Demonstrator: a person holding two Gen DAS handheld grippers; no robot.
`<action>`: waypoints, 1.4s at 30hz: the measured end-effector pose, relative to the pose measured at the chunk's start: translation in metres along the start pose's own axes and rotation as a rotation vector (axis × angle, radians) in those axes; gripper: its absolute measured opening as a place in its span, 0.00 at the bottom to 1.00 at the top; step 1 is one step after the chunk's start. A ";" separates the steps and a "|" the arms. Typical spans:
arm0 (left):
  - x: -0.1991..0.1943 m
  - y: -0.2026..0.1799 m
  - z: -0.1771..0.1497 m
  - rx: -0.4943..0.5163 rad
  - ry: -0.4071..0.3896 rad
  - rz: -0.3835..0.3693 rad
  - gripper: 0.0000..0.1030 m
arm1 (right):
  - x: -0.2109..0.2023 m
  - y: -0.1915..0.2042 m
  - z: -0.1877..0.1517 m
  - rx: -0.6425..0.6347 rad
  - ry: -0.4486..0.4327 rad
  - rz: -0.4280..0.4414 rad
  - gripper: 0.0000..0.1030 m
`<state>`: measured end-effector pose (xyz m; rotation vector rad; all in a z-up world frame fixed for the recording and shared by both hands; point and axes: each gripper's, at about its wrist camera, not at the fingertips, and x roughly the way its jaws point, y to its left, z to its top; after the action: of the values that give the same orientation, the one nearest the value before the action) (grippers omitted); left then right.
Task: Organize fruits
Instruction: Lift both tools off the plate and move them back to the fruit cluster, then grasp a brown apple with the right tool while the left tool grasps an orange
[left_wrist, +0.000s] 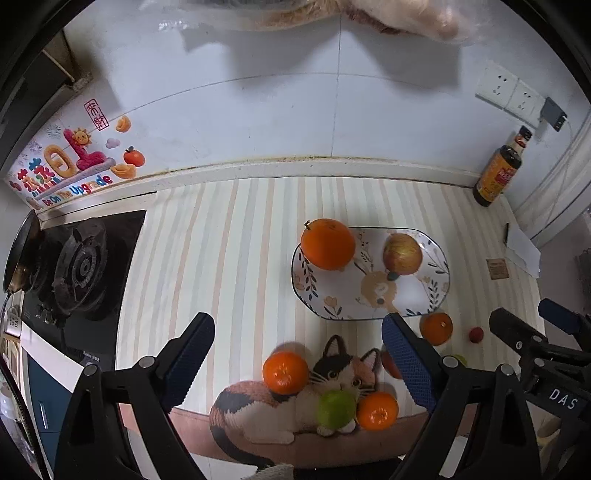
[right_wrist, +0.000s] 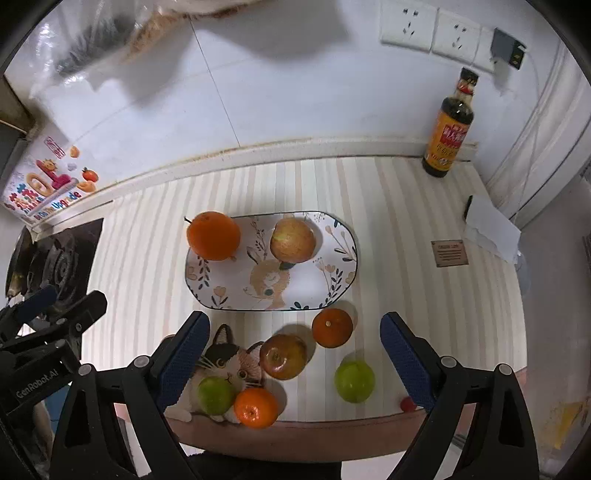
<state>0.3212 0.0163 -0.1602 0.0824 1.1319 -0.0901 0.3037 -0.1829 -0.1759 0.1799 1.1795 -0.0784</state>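
Tangerine (right_wrist: 255, 407) at counter edge, both tongs (right_wrist: 295, 354) (left_wrist: 299, 354) agape, plate (right_wrist: 332, 291) half bare

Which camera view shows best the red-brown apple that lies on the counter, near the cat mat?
The right wrist view: the apple shows whole between the open fingers. In the left wrist view a finger hides all but a sliver.

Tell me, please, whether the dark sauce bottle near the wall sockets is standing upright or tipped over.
Upright. The sauce bottle stands on its base at the back of the counter, cap on top.
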 end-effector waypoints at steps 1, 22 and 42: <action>-0.005 -0.001 -0.003 0.003 -0.006 -0.003 0.90 | -0.008 0.001 -0.003 -0.003 -0.013 -0.004 0.93; 0.048 0.022 -0.028 -0.035 0.140 -0.006 0.95 | 0.047 -0.009 -0.030 0.085 0.144 0.118 0.93; 0.213 0.008 -0.076 0.017 0.509 0.040 0.95 | 0.199 0.002 -0.057 0.097 0.402 0.136 0.82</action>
<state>0.3439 0.0261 -0.3853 0.1491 1.6373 -0.0435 0.3281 -0.1637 -0.3802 0.3731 1.5614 0.0226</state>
